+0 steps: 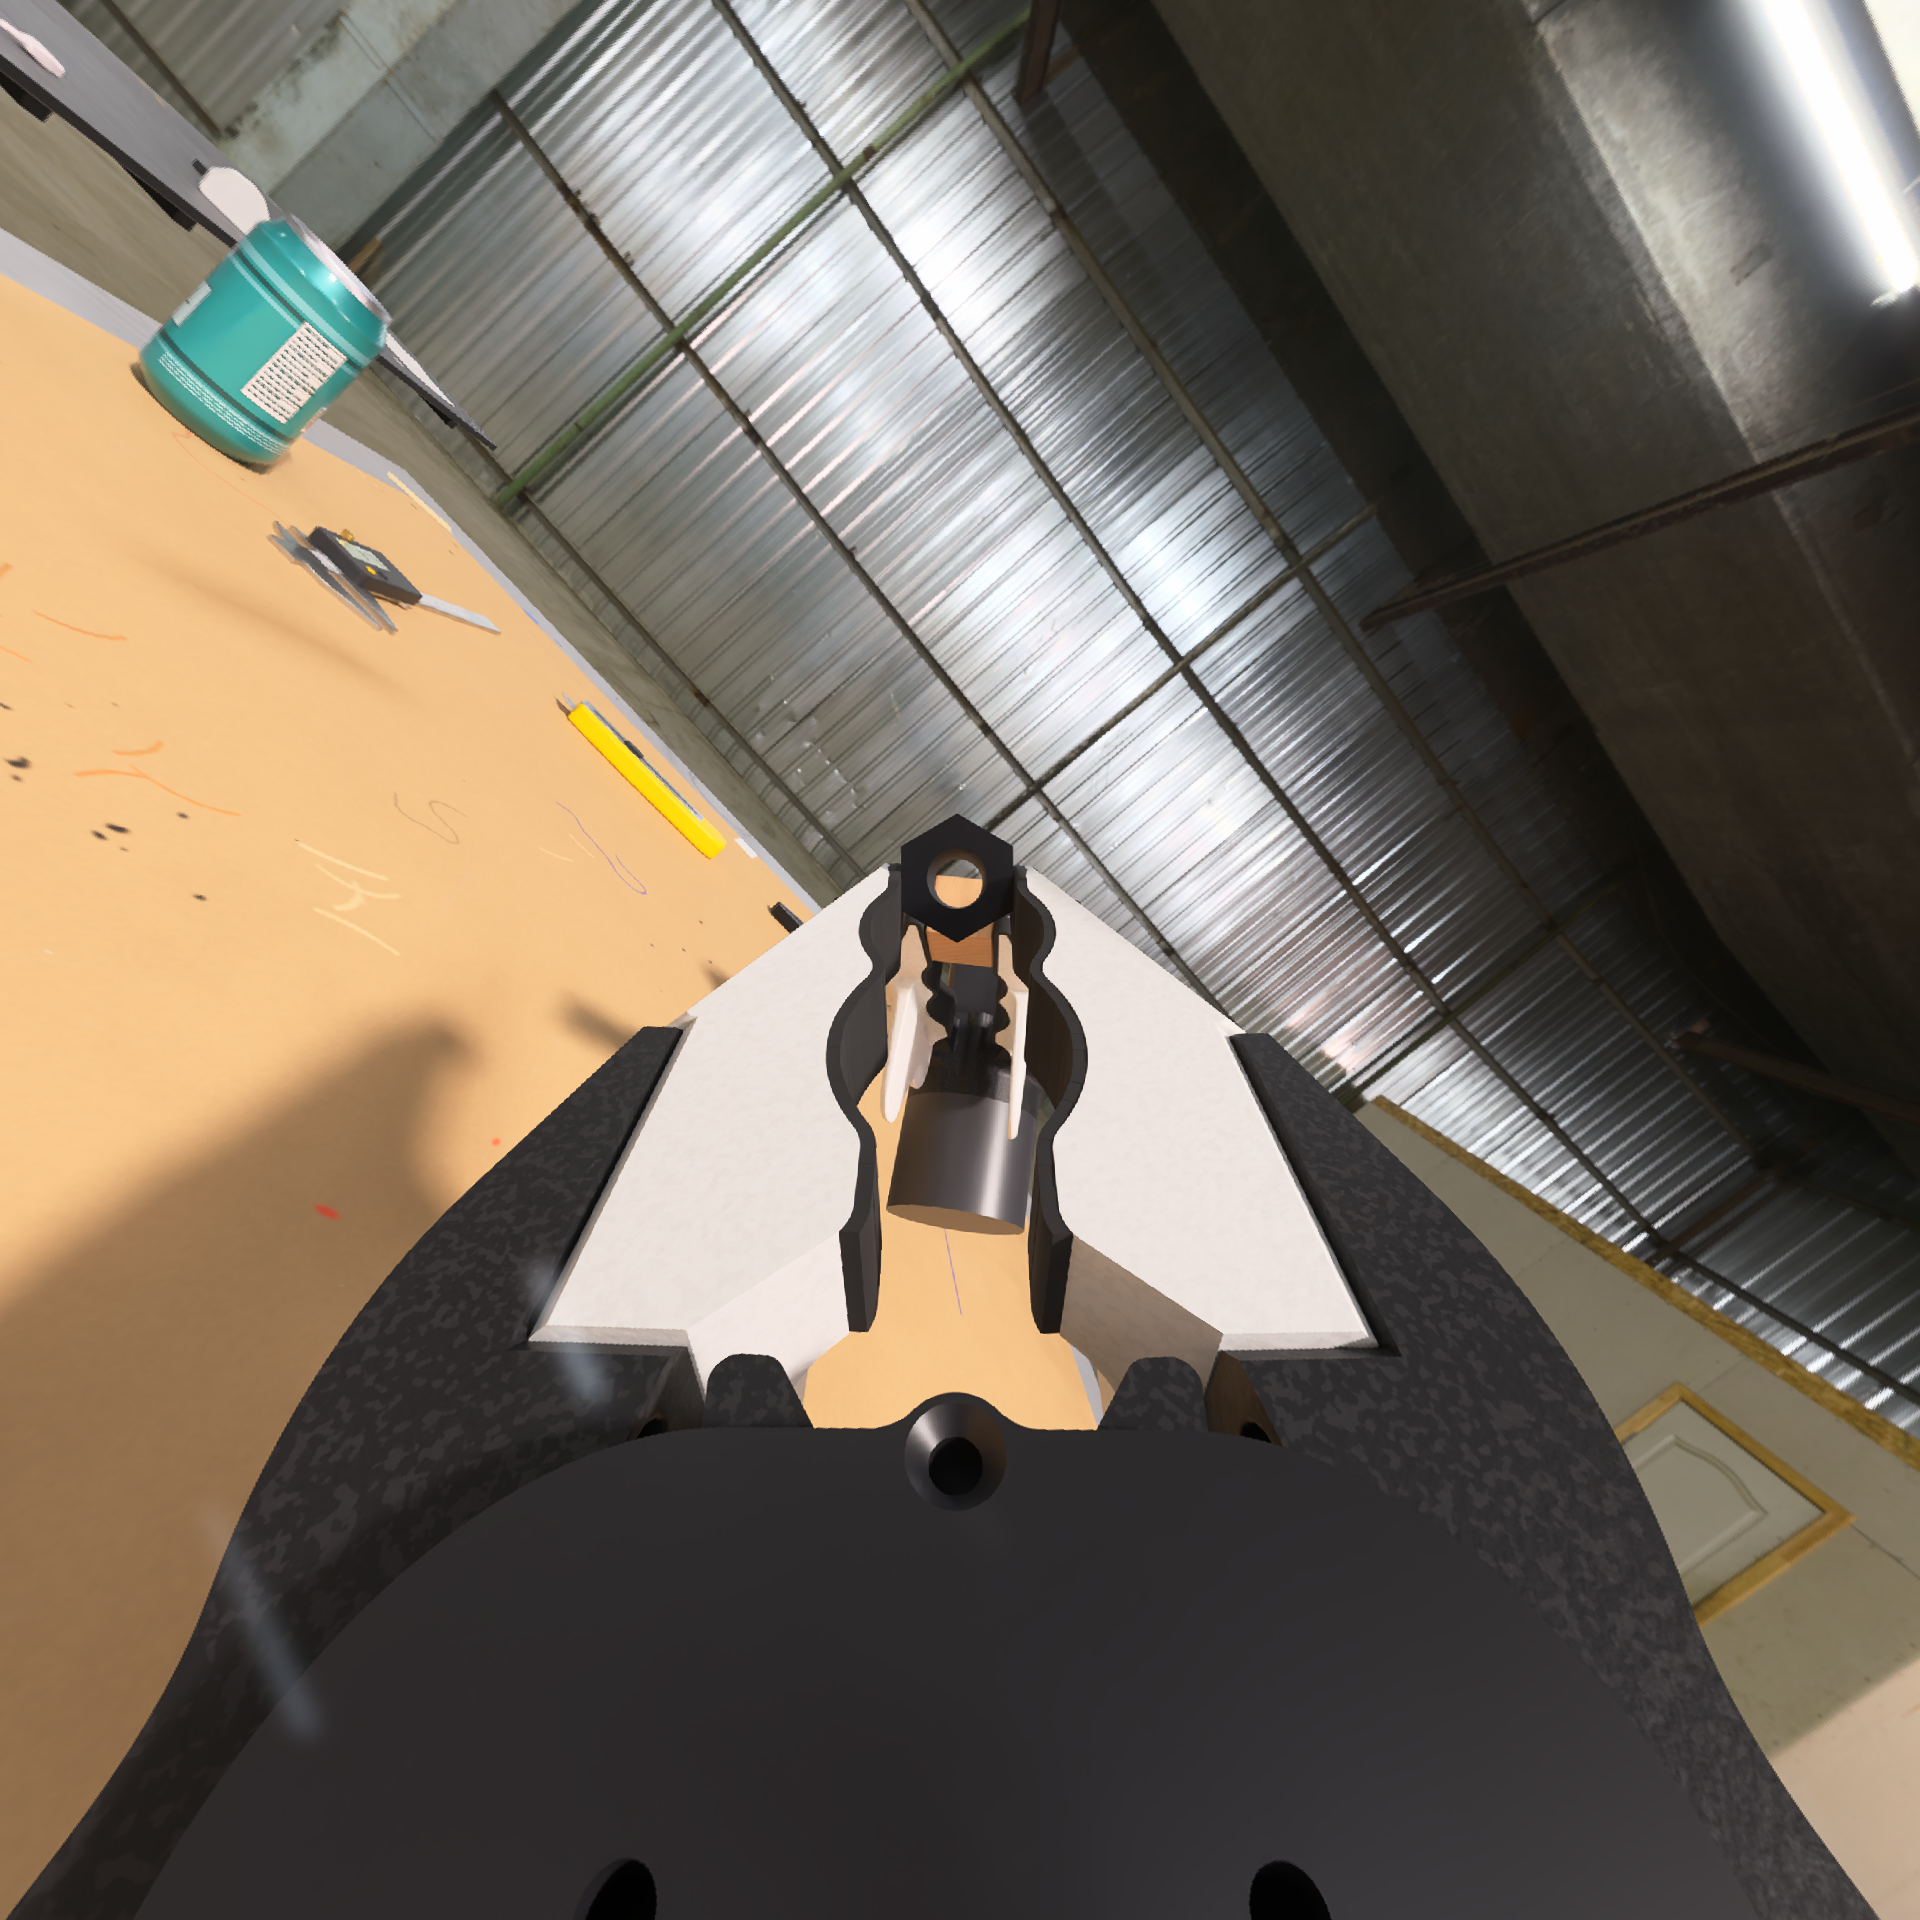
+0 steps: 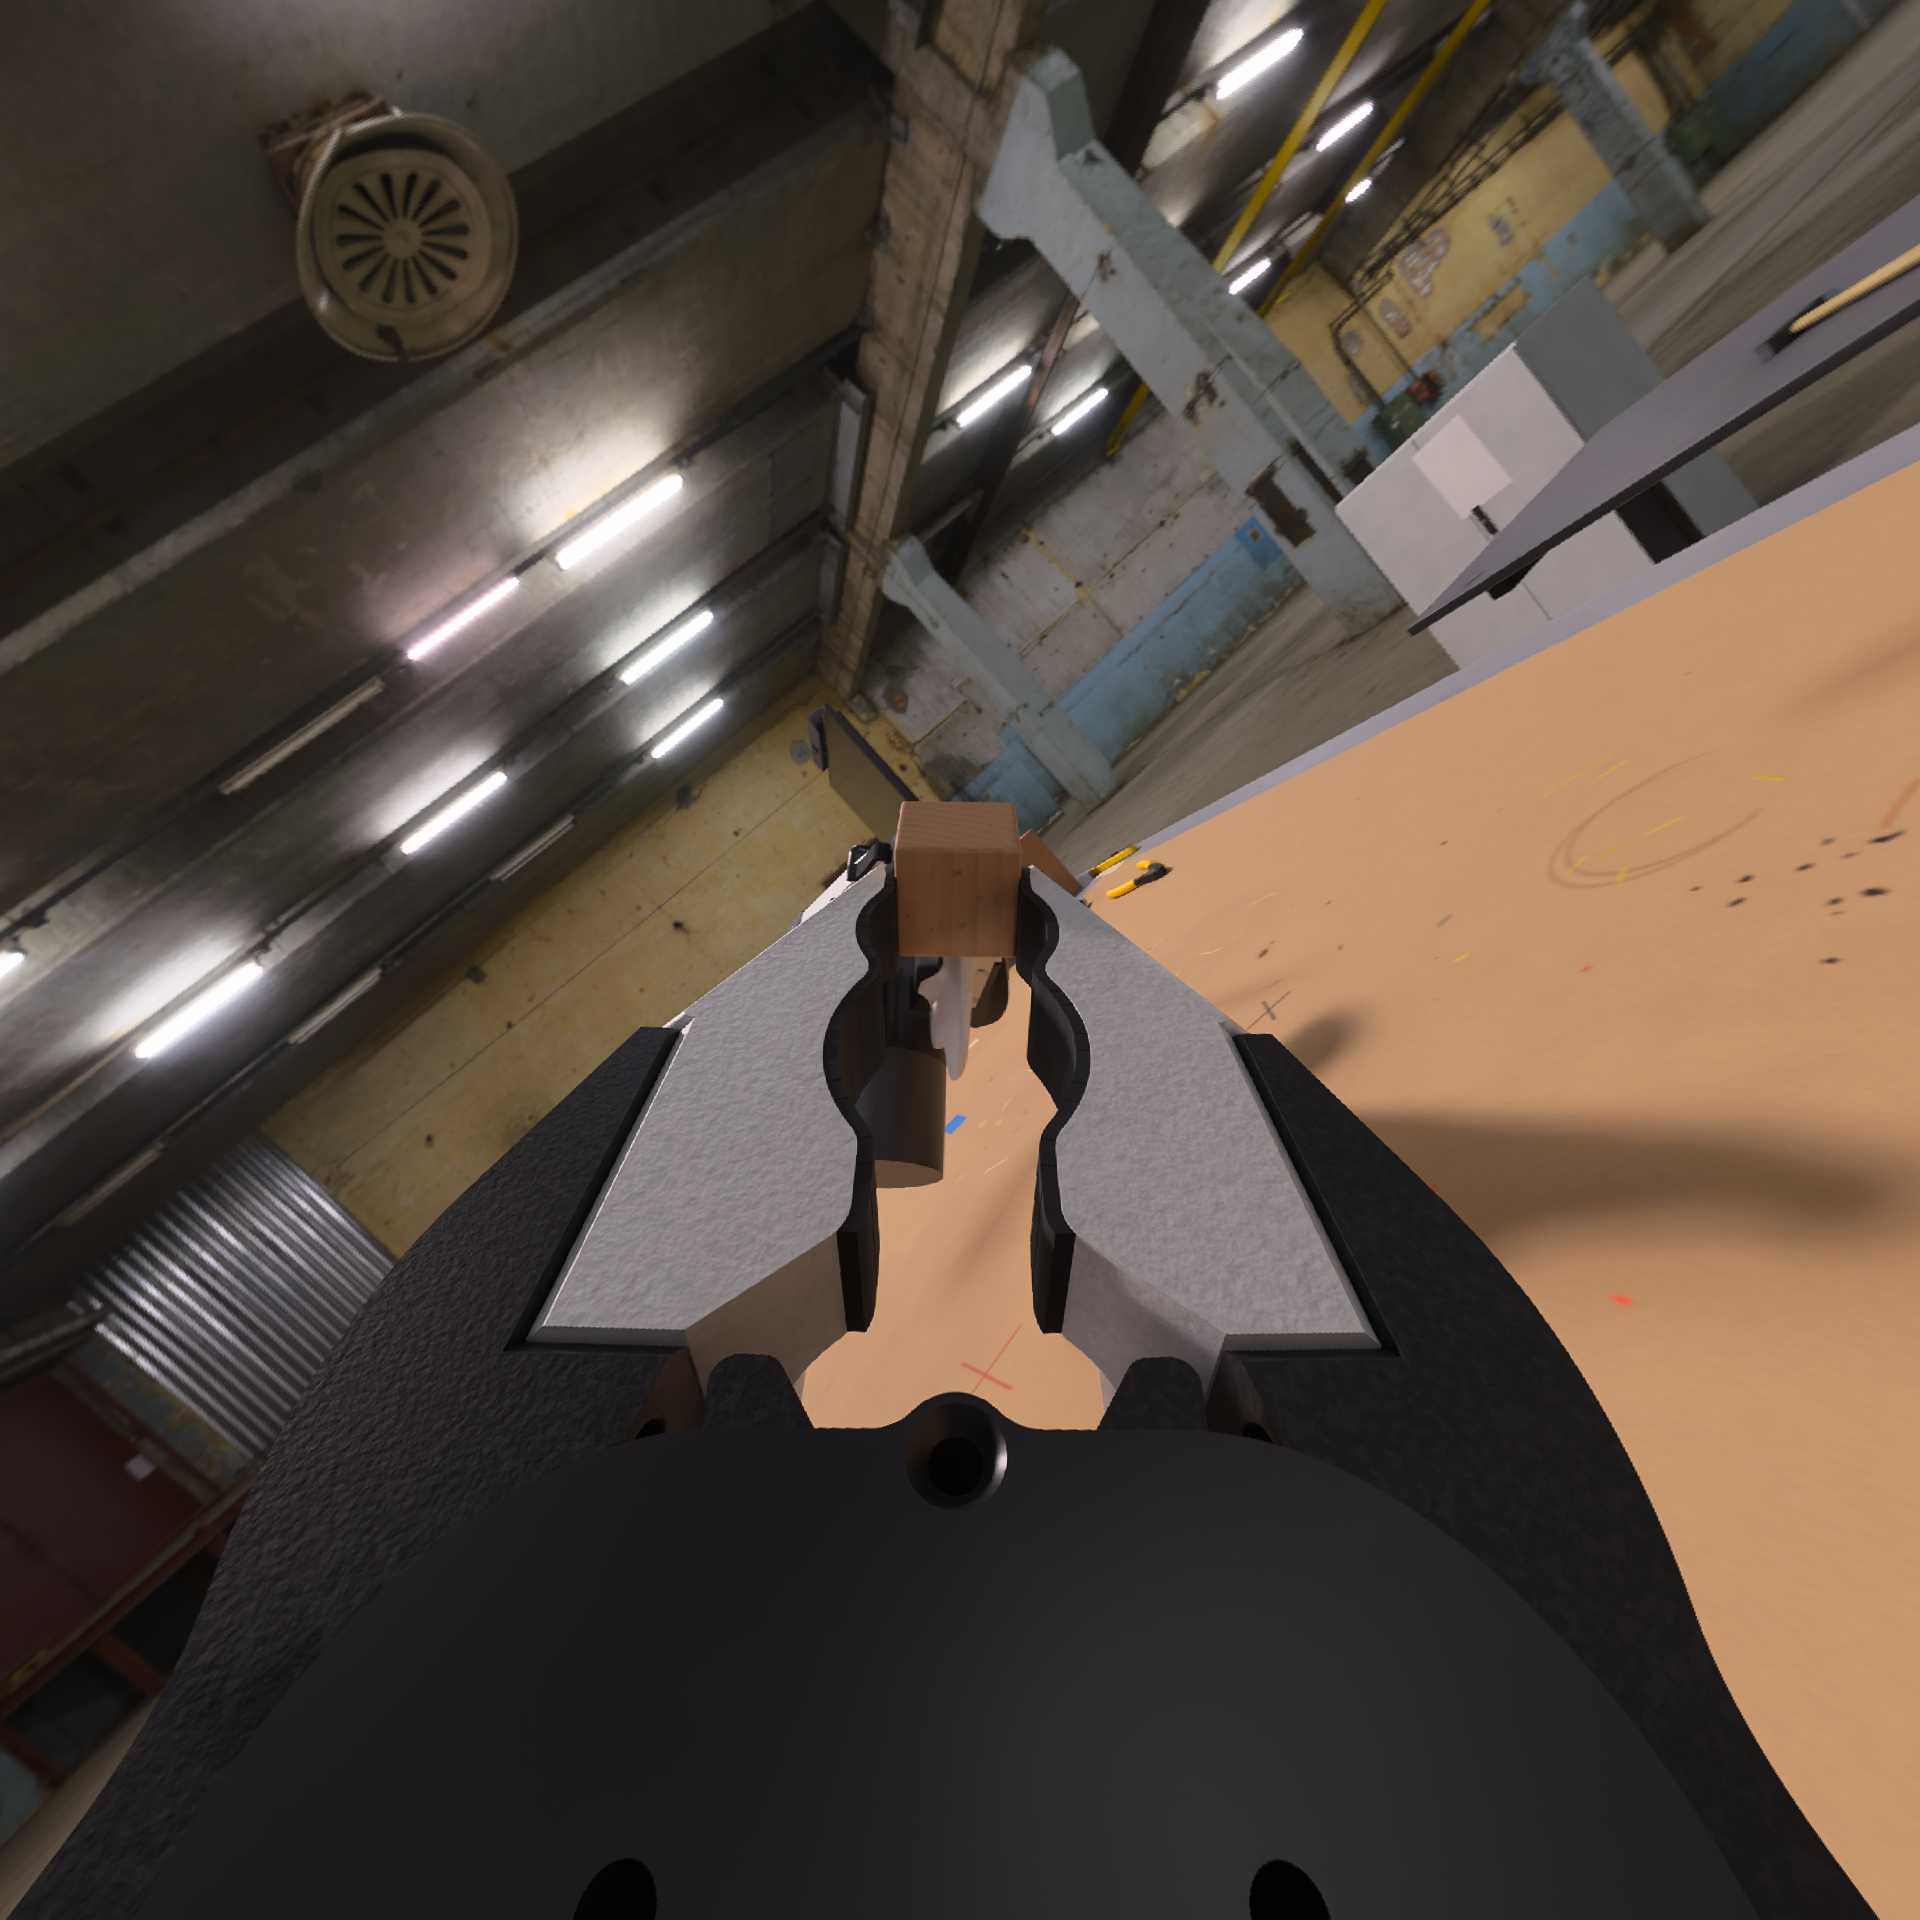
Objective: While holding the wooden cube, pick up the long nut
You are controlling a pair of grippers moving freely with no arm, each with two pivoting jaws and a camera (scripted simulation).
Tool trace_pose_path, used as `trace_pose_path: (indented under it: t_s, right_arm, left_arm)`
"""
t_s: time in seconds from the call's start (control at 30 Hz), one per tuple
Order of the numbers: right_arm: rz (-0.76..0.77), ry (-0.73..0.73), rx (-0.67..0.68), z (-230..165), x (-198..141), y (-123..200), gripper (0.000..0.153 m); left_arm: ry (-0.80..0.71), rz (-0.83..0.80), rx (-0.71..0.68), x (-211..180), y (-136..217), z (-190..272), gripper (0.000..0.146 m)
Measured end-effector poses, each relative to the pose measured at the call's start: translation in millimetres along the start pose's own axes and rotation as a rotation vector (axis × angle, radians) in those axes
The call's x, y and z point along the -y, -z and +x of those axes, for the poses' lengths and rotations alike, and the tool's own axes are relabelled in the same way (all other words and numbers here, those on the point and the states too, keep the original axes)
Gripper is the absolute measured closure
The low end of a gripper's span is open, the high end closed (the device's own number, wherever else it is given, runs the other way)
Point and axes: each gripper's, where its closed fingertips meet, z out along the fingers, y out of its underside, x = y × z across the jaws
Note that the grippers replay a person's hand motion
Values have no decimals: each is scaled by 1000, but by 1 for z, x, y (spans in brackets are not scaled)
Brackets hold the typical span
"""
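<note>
In the left wrist view my left gripper (image 1: 956, 902) is shut on the long nut (image 1: 956, 878), a black hexagonal piece with a round hole, seen end-on at the fingertips. In the right wrist view my right gripper (image 2: 954, 909) is shut on the wooden cube (image 2: 954, 883), a light brown block pinched between the tips. The two grippers face each other closely. The right gripper (image 1: 961, 1143) shows between my left fingers, with a bit of the cube (image 1: 961, 948) behind the nut. The left gripper (image 2: 914, 1091) shows under the cube.
The tan tabletop (image 1: 208, 935) carries a teal can (image 1: 260, 343), a caliper (image 1: 364, 571) and a yellow utility knife (image 1: 644, 779) near its edge. In the right wrist view the table (image 2: 1558, 1039) has yellow tools (image 2: 1127, 878) at its far edge.
</note>
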Motion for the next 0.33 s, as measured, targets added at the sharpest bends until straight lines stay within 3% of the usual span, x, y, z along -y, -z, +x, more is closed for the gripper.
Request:
trace_pose_path:
  t_s: [0.33]
  right_arm:
    - [32, 13, 12, -12, 3, 7, 131]
  left_arm:
    - [1, 6, -30, 0, 11, 9, 126]
